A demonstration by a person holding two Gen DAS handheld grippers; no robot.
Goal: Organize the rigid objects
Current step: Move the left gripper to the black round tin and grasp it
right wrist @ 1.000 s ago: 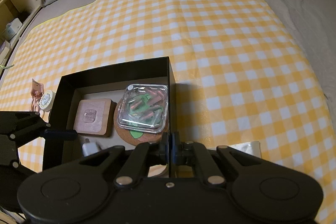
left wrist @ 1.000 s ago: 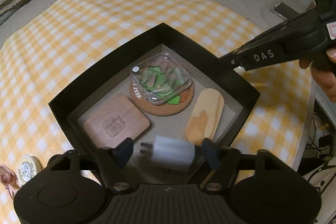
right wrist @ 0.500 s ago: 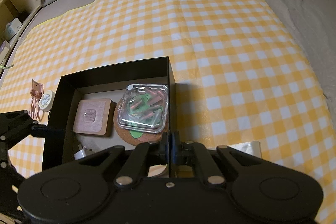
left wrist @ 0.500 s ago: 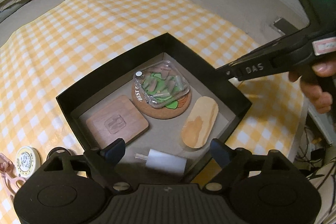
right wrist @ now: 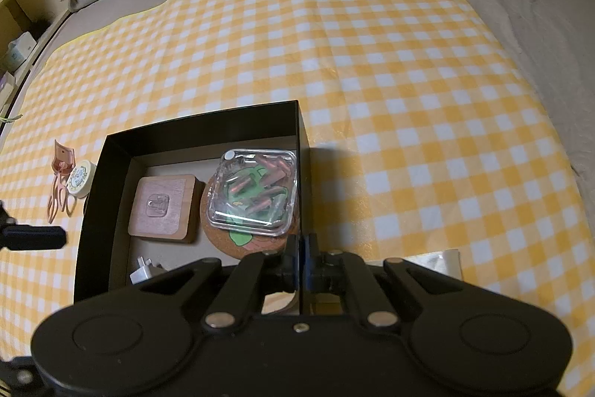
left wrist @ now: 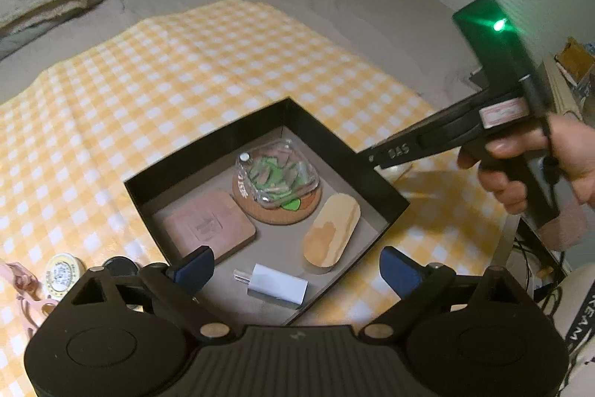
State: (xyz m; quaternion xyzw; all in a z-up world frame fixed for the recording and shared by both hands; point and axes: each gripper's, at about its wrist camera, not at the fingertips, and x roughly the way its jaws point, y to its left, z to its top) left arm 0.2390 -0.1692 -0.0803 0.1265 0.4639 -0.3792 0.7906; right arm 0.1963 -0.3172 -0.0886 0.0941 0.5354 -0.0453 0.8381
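1. Two views differ: the left wrist view shows the left gripper [left wrist: 295, 270] spread wide above the white charger [left wrist: 277, 285], which lies at 6 o'clock in the black box [left wrist: 327, 136].
2. The right wrist view shows the right gripper [right wrist: 302, 266] clamped on the box wall and the round tin [right wrist: 79, 179] at 9 o'clock outside.

Both wrist views look down, close, sharing the black box [left wrist: 208, 151].

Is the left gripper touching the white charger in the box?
Apart. In the left wrist view the left gripper is open, and the white charger lies on the box floor with clear gaps to both pads.
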